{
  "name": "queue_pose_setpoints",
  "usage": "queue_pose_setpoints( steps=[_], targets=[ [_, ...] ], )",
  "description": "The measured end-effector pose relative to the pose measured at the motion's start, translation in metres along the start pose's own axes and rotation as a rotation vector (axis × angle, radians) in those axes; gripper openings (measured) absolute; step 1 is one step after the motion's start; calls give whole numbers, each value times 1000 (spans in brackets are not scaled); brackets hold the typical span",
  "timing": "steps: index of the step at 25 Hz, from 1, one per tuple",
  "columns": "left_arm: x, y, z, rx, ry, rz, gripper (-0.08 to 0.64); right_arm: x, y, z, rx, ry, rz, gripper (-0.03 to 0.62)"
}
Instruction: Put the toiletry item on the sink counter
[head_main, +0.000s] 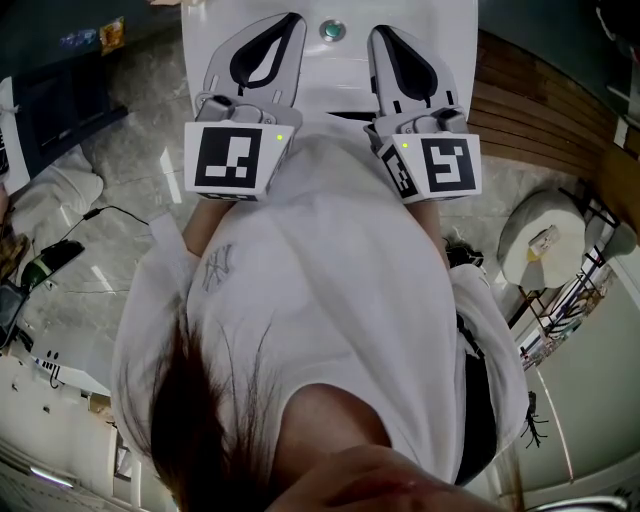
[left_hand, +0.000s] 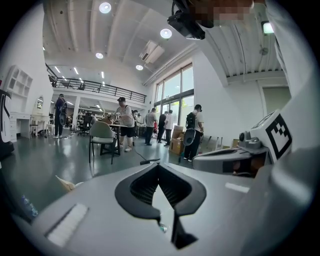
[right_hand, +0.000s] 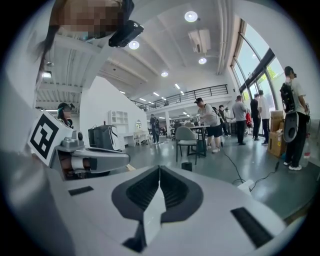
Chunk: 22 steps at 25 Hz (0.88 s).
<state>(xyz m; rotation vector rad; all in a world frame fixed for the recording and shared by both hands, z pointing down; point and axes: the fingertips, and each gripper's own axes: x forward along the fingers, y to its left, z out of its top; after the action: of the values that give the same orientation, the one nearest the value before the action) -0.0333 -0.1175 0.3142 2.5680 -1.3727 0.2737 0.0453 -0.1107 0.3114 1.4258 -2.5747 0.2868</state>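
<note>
Left gripper: the jaws are seen closed, tips touching, with nothing gripped. Only the hollow between the ribbed black pads is left open behind the tips. Through that hollow a small round greenish spot is glimpsed on the white beyond.

Right gripper: the jaws are likewise brought together at the tips, and nothing is held between them.

The toiletry item is held by neither gripper and cannot be picked out in any view.

In the head view both grippers are held side by side, near but apart, in front of a white shirt. They are pointed at a white surface in which a round metallic button is set. A black-and-white square marker is carried on the left cube and on the right cube, with a small green light lit on each.

Containers: a wire rack is noted at the right. Just beside it a round white object is seen with a small yellowish piece on top; what it is cannot be told. Cardboard boxes are seen on the hall floor in the left gripper view, contents hidden.

Writing: a grey interlocked "NY" emblem is read on the shirt. No other print is legible.

Wooden slats are seen right of the white surface. A chair and standing people are recorded in the hall.
</note>
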Motion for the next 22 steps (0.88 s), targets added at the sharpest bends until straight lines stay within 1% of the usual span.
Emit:
queue_pose_setpoints(
  steps=[5, 8, 15, 22],
  targets=[
    [1, 1, 1, -2, 1, -1, 9, 0, -2, 2, 0, -1, -2, 11],
    [1, 0, 2, 14, -15, -9, 9, -1, -1, 2, -1, -2, 0, 11],
    [2, 0, 3, 25, -26, -15, 9, -1, 0, 3, -1, -5, 3, 11],
    [2, 1, 3, 19, -25, -10, 9, -1, -1, 3, -3, -3, 1, 11]
  ],
)
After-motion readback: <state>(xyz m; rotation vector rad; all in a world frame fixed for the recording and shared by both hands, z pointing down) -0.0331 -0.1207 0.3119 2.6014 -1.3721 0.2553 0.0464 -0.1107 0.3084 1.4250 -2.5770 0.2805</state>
